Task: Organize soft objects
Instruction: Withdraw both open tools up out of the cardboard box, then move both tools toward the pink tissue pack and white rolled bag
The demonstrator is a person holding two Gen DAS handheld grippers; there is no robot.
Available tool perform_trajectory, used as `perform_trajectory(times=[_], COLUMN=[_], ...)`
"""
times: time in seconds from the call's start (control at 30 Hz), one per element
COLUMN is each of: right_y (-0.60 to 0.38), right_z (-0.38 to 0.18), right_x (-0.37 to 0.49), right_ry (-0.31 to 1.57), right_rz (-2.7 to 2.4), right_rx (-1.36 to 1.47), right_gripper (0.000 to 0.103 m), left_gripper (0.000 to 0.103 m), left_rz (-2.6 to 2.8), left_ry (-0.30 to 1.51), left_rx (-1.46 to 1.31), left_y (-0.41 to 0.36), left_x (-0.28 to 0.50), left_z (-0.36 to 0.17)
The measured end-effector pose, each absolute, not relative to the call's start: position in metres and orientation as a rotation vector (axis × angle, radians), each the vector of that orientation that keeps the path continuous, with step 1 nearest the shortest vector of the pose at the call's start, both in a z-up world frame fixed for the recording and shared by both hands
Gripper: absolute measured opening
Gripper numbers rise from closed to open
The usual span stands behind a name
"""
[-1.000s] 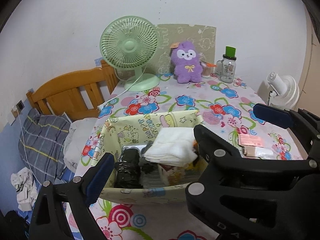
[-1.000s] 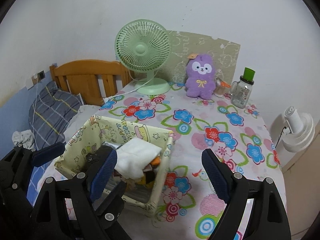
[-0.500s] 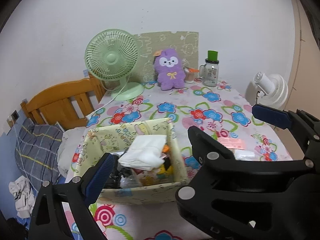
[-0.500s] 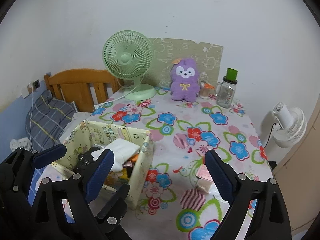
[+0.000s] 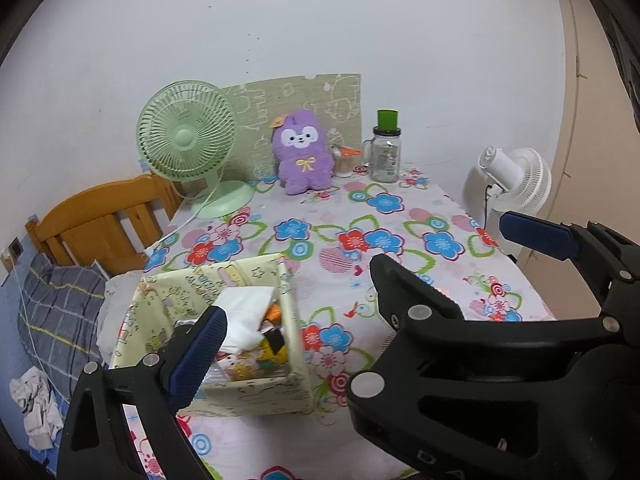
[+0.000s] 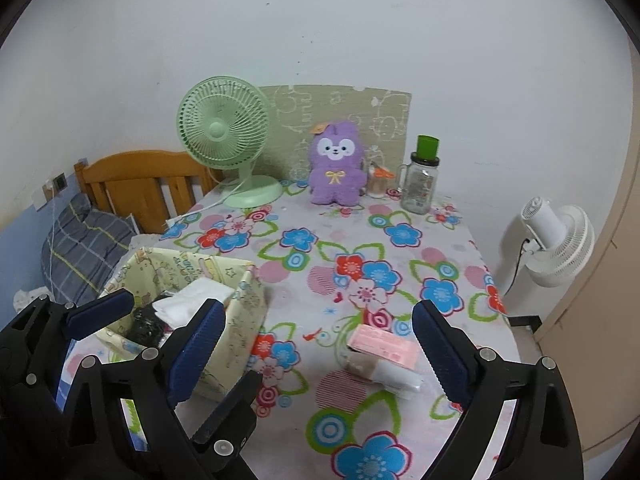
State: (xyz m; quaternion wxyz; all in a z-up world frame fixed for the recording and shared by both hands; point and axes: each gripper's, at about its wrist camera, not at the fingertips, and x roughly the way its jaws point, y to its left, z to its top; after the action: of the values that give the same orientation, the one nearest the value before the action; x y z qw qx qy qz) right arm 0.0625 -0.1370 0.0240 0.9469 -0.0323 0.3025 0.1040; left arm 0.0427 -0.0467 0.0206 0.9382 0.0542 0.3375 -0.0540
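Both my grippers have drawn back from the fabric storage box [image 6: 240, 312], the right gripper [image 6: 316, 344] spread empty and the left gripper [image 5: 360, 280] likewise released, so the white folded cloth [image 5: 244, 308] counts as stowed.

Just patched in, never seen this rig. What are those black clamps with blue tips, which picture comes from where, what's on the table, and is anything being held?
A person holds two clamps, each with a camera looking along its fingers. One picture looks out from the left gripper, the other from the right gripper; each also catches its neighbour. Both stand open and hold nothing. On the flowered table: a yellow fabric box with a white folded cloth topping its contents, a pink-labelled pack, and at the back a green fan, a purple plush toy and a green-capped bottle.
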Motion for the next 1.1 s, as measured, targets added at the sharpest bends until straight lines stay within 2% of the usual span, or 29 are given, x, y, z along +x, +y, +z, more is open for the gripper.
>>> perform_trajectory(times=[1.1], right_y=[-0.217], right_z=[-0.019], right_x=[0.077], right_ry=[0.661], right_rz=[0.167], right_rx=[-0.024], right_gripper=[0.097], left_gripper=[0.103], left_rz=[-0.204], left_ry=[0.773], left_rx=[0.139], left_y=[-0.117], left_x=[0.068], left_z=[-0.022])
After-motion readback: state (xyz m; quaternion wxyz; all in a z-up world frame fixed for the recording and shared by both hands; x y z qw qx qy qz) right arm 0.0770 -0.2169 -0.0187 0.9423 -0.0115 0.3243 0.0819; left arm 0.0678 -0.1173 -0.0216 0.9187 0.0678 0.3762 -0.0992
